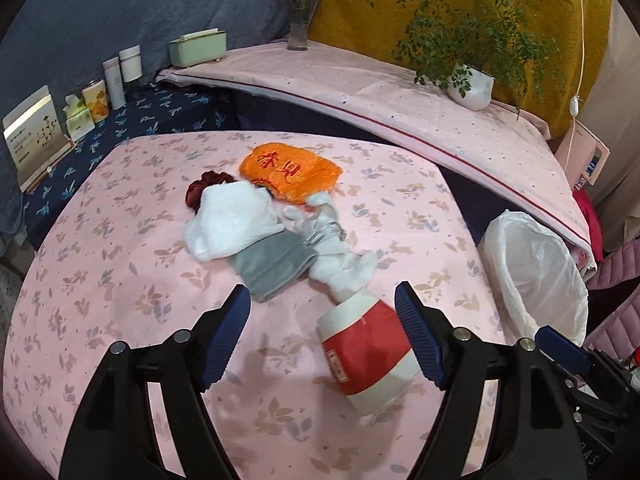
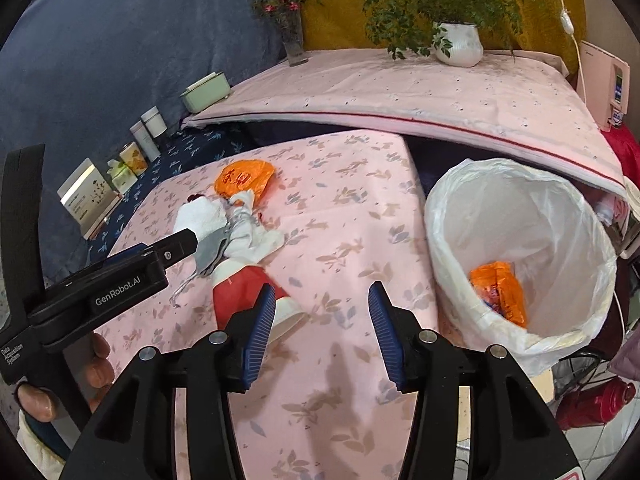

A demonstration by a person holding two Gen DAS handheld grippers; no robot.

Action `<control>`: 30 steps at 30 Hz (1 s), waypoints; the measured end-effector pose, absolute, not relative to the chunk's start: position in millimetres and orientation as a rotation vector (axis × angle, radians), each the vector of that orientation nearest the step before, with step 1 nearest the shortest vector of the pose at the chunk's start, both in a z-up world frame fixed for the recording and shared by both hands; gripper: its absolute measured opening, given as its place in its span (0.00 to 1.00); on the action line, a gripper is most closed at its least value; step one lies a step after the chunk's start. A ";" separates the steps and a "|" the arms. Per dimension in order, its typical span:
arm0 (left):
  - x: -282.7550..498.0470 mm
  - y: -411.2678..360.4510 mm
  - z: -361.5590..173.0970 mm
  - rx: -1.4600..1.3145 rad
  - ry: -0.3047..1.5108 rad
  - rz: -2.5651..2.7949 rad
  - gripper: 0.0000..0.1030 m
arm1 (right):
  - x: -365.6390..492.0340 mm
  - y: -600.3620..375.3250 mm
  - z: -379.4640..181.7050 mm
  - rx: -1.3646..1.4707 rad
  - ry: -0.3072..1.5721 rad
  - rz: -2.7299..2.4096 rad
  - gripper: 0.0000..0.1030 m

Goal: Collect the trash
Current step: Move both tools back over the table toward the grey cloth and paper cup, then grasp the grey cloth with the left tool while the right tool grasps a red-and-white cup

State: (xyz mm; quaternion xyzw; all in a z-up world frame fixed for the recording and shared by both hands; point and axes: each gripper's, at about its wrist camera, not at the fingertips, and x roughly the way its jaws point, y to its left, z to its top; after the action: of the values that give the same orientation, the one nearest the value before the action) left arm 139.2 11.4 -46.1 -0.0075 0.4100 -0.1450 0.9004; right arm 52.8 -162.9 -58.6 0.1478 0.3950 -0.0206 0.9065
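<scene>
Far beyond the fingertips a potted fern [image 1: 470, 84] and a vase of pink flowers [image 1: 299, 24] stand on the pale cloth-covered ledge [image 1: 360, 92], with a green box [image 1: 197, 48], bottles [image 1: 120, 76] and tissues [image 1: 78, 120] to their left.

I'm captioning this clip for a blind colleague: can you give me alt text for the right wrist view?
The open right gripper hovers over a pink floral tablecloth, beside a red and white paper cup lying on its side. Right of the table, a white-lined trash bin holds an orange wrapper. Tissues and an orange bag lie farther back.
</scene>
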 end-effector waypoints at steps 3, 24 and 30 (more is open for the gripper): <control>139.6 29.5 -58.9 -0.016 0.863 -0.269 0.69 | 55.7 -145.4 -74.3 0.319 0.850 -0.012 0.46; 153.3 86.4 -112.0 -0.057 0.947 -0.225 0.69 | 87.5 -85.2 -128.7 0.362 0.964 0.084 0.46; 167.2 87.2 -118.9 -0.069 0.958 -0.237 0.69 | 101.8 -84.7 -128.0 0.376 0.956 0.091 0.29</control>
State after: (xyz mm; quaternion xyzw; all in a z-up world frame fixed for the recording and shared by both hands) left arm 167.2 87.2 -118.9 -0.0329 0.4596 -0.1135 0.8802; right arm 101.8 -84.7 -128.0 0.1799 0.4570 0.0434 0.8700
